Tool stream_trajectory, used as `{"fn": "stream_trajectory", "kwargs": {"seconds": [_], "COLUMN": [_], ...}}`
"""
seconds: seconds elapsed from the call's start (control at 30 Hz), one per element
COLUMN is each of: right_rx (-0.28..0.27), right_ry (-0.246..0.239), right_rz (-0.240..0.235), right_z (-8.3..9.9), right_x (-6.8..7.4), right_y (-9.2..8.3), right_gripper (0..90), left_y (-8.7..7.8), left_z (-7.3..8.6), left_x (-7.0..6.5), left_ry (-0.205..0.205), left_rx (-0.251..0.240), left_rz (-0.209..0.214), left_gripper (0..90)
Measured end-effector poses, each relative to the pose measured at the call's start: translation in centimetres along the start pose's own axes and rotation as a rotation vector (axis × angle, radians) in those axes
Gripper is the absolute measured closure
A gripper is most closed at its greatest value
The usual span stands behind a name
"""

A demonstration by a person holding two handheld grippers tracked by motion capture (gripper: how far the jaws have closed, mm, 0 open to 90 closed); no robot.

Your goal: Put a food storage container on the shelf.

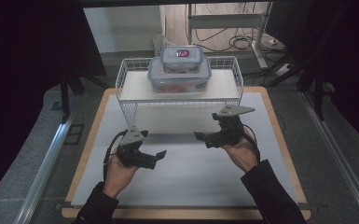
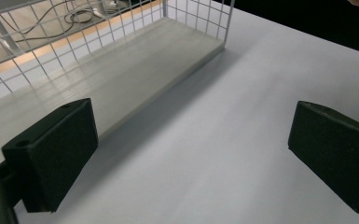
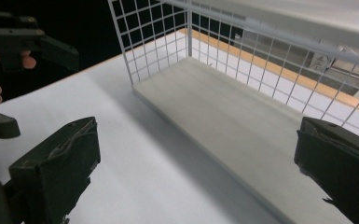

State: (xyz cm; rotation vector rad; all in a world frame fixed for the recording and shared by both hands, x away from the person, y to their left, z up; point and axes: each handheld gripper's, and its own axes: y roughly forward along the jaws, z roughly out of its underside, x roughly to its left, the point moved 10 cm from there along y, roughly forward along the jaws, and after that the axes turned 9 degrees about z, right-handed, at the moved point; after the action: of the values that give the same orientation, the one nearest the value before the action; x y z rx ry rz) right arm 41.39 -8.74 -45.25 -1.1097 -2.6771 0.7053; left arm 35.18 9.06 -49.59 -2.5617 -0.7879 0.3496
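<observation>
Light falls from above onto the white desk (image 1: 191, 172), which is bright and even while the surroundings past its left and right edges sink into near black. The wire shelf (image 1: 126, 88) casts a soft grey shadow along the desk's far part. In the high view the picture is slightly soft and grainy. In both gripper views the near black jaws are blurred, and the mat shows mild glare.
</observation>
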Motion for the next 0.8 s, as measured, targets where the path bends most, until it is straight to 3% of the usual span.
{"fn": "stream_trajectory", "kwargs": {"seconds": [0.17, 0.33, 0.6, 0.8], "right_rx": [0.001, 0.017, 0.045, 0.060], "right_ry": [-0.022, -0.042, -0.017, -0.011], "right_rz": [0.007, 0.006, 0.021, 0.022], "right_z": [1.0, 2.4, 5.1, 6.7], "right_x": [0.7, 1.3, 1.5, 1.6], "right_y": [-0.4, -0.6, -1.0, -1.3], "right_gripper": [0.0, 0.0, 0.0, 0.0], "left_y": [-0.3, -0.6, -0.8, -1.5], "left_z": [1.5, 3.4, 5.8, 6.9], "left_x": [-0.8, -1.0, -1.5, -1.5], "left_ry": [-0.012, 0.004, 0.001, -0.030], "left_rx": [0.004, 0.029, 0.068, 0.051], "left_rz": [0.011, -0.039, -0.061, -0.071], "left_gripper": [1.5, 0.7, 0.0, 0.0]}}
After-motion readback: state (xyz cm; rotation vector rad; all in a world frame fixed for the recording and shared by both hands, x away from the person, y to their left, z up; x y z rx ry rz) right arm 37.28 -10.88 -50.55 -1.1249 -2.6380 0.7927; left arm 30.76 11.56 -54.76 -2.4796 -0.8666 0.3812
